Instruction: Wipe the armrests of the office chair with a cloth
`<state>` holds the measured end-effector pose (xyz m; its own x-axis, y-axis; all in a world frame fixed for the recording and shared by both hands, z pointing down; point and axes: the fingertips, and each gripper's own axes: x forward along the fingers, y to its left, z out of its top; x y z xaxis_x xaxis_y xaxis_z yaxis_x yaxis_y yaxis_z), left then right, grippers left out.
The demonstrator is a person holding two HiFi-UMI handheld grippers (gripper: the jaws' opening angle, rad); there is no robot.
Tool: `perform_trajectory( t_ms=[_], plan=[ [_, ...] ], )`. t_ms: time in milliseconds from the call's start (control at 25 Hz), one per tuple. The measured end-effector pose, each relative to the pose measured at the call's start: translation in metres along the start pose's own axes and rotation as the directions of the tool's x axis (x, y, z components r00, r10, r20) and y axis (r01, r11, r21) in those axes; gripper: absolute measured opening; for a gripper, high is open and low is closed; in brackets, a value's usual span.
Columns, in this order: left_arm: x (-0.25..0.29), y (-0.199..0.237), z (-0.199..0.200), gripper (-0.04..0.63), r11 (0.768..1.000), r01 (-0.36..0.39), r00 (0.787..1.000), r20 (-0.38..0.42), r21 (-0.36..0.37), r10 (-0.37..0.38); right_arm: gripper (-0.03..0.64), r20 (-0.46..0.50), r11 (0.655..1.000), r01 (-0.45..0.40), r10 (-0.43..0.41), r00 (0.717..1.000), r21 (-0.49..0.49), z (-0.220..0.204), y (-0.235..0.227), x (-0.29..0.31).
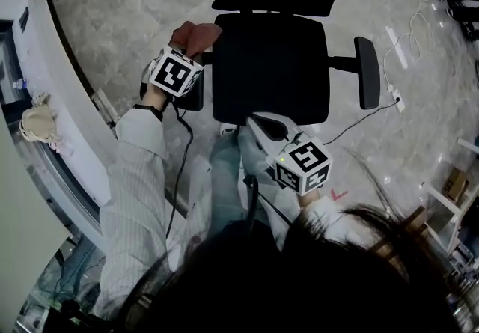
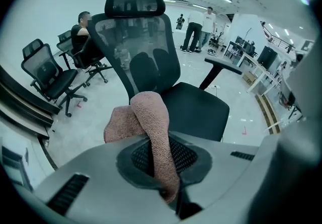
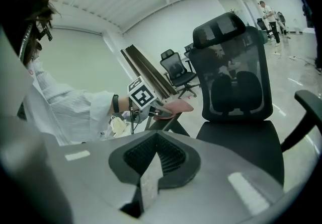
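A black office chair stands in front of me, seen from above in the head view. My left gripper hangs over the chair's left armrest, shut on a pink cloth. In the left gripper view the cloth is pinched between the jaws and folds out over the seat. The right armrest is bare. My right gripper hovers by the seat's front edge, shut and empty. From the right gripper view, the cloth lies on the left armrest.
A white counter runs along the left, close to the chair. A cable trails over the floor on the right. Other office chairs, a seated person, standing people and desks are farther back.
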<state>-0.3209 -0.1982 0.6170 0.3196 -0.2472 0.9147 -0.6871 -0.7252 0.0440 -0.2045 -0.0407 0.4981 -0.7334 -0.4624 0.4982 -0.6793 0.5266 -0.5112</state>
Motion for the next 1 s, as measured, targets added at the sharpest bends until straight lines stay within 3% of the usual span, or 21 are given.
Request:
perform_trajectory(
  t_ms=[200,640,840,1000],
  plan=[
    [-0.024,-0.04,-0.028,0.028,0.999,0.018,1.0,-0.008,0.045,-0.018,0.001,0.006,1.0,-0.015,0.015,1.0,-0.02,0.004,0.013,0.0],
    [-0.063,-0.104,-0.088,0.028,0.999,0.045,0.999,0.006,-0.015,-0.045,0.002,0.039,0.995,-0.067,0.07,0.997,-0.07,0.027,0.058,0.009],
    [-0.07,-0.126,-0.11,0.028,0.998,0.064,0.998,-0.029,-0.001,-0.064,0.002,0.045,0.993,-0.077,0.081,0.996,-0.085,0.031,0.068,0.006],
    [-0.068,-0.131,-0.12,0.028,0.985,0.11,0.994,0.023,-0.136,-0.108,0.001,0.041,0.994,-0.071,0.075,0.996,-0.082,0.028,0.071,0.0]
  ],
)
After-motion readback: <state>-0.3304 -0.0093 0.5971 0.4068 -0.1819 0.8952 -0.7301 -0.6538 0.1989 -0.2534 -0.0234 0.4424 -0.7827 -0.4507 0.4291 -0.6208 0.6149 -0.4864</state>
